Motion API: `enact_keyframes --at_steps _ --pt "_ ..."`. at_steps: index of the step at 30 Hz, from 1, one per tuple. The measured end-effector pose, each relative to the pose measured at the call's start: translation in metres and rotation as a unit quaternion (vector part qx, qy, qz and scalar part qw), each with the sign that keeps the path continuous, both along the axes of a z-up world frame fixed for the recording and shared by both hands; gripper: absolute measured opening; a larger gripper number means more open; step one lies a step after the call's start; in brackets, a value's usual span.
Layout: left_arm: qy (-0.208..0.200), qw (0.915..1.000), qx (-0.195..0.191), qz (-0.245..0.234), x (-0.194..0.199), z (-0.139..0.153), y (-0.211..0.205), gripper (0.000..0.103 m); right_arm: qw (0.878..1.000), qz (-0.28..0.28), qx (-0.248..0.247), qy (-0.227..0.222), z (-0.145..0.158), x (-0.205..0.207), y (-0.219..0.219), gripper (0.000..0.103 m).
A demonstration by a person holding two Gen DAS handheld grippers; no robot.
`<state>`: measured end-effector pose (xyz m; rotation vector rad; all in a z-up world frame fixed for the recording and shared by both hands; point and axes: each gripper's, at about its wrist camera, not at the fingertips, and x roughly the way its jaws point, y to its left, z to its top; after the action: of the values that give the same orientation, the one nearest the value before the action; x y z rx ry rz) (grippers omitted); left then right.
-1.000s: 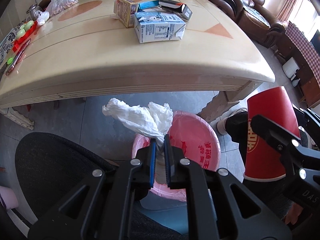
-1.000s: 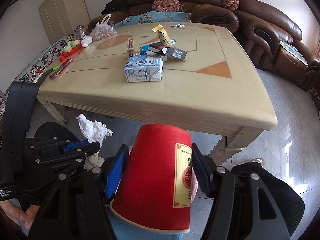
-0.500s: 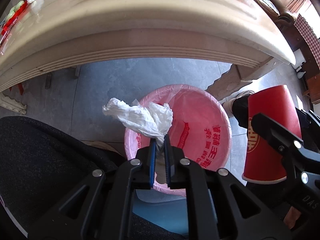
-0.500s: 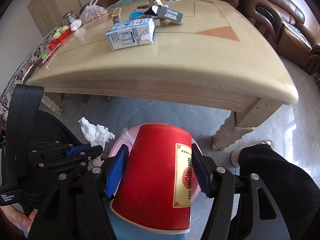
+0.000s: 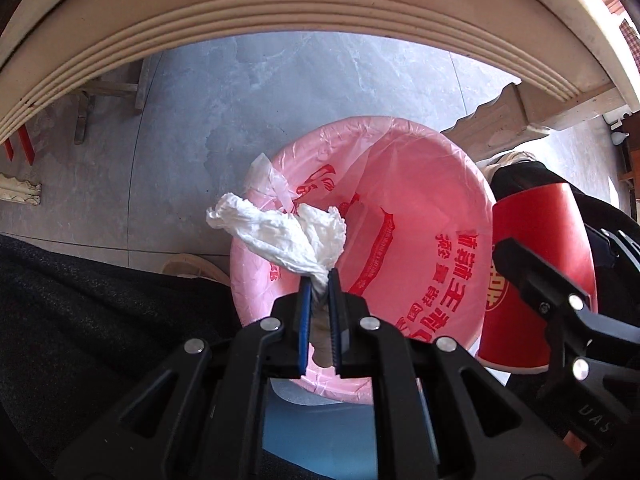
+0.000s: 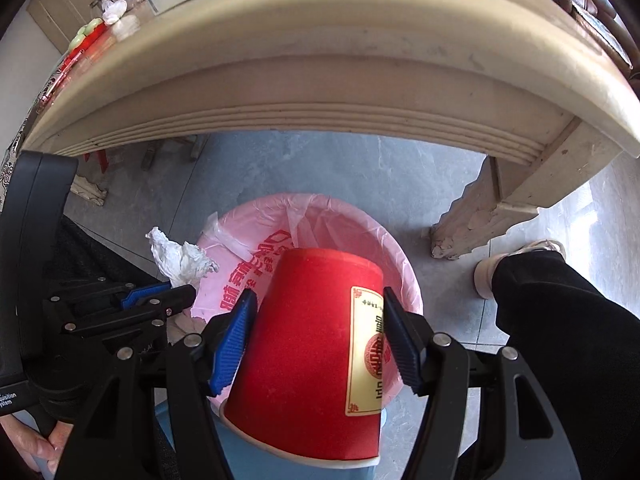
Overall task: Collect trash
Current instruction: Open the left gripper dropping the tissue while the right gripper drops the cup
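Left wrist view: left gripper (image 5: 319,280) pinched tight on a crumpled white tissue (image 5: 280,236), held over the near rim of the pink-lined bin (image 5: 400,152) under the table (image 5: 280,12). Right gripper (image 6: 316,300) clamps a red paper cup (image 6: 304,352), upside down, above the bin's mouth. Bin contents hard to make out.

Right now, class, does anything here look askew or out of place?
Yes: the red paper cup in the right gripper is held upside down, base toward the pink-lined bin. Nothing looks spilled.
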<state>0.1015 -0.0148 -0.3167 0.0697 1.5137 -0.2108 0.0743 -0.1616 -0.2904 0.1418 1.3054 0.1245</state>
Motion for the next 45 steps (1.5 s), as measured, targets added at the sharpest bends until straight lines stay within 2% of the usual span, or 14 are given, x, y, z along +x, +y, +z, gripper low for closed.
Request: enact_keyframes --at_steps 4,9,15,21,28,30,32,35,45 --pt "0.026 0.9997 0.004 0.003 0.006 -0.019 -0.003 0.009 1.0 -0.002 0.001 0.027 -0.025 0.007 -0.002 0.061" --pt "0.046 0.9986 0.027 0.0 0.012 -0.041 -0.007 0.009 0.999 -0.006 0.004 0.053 -0.047 0.014 -0.007 0.062" --pt "0.083 0.996 0.031 0.008 0.018 -0.064 -0.007 0.009 0.996 -0.002 0.013 0.084 -0.071 0.017 -0.007 0.062" --pt "0.104 0.994 0.029 0.018 0.021 -0.075 -0.005 0.009 0.994 0.005 0.017 0.103 -0.085 0.016 -0.002 0.062" --pt "0.106 0.9938 0.032 0.015 0.019 -0.076 -0.006 0.009 0.994 0.005 0.017 0.11 -0.091 0.015 0.0 0.062" --pt "0.107 0.9935 0.034 0.016 0.02 -0.078 -0.006 0.017 0.994 0.01 0.01 0.112 -0.093 0.016 0.002 0.063" --pt "0.106 0.9934 0.041 0.019 0.021 -0.078 -0.004 0.036 0.993 0.01 -0.002 0.116 -0.094 0.017 0.004 0.068" --pt "0.107 0.9928 0.047 0.026 0.023 -0.078 -0.001 0.053 0.993 0.004 -0.005 0.12 -0.096 0.017 0.0 0.069" --pt "0.098 0.9934 0.056 0.022 0.022 -0.074 -0.003 0.056 0.993 -0.002 -0.006 0.118 -0.094 0.017 -0.003 0.069"
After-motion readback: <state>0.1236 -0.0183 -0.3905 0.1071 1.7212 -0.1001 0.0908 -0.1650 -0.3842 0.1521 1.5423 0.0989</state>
